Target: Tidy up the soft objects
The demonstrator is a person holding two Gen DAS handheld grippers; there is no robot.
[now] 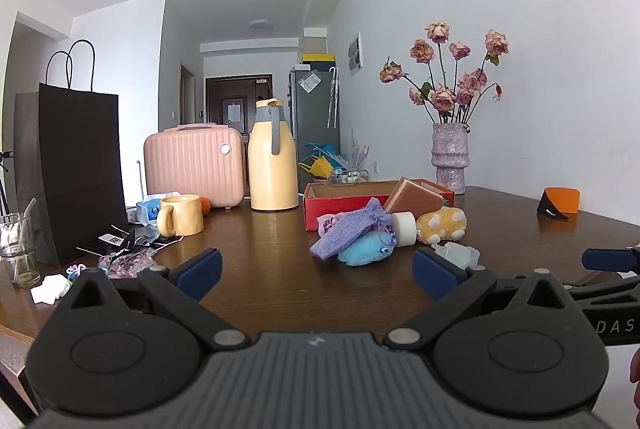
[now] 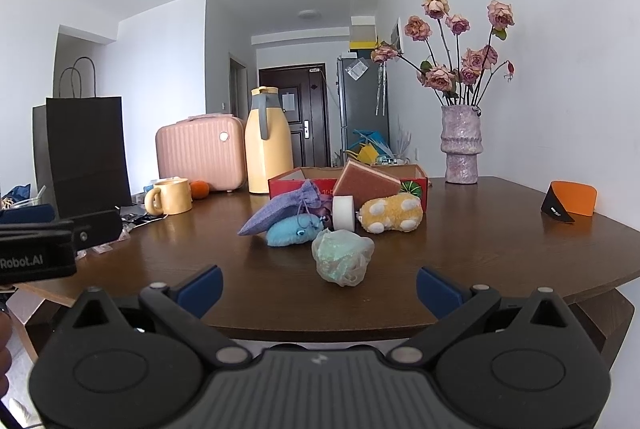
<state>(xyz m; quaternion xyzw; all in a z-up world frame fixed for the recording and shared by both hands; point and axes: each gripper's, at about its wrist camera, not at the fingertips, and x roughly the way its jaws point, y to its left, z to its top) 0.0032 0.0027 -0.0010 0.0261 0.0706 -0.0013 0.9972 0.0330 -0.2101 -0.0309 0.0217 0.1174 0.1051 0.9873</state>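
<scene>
Lying ahead of open right tongs [image 2: 319, 289], green mesh pouf [image 2: 343, 257]

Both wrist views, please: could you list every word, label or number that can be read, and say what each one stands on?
"Robot.AI": on the left gripper's black body, right wrist view.
"DAS": cut off at the frame edge, on the right gripper's black body, left wrist view.
Too small or blurred to read: white print on the black-and-orange card, print on the red box, the blue packet beside the yellow mug, the papers on the fridge.
</scene>
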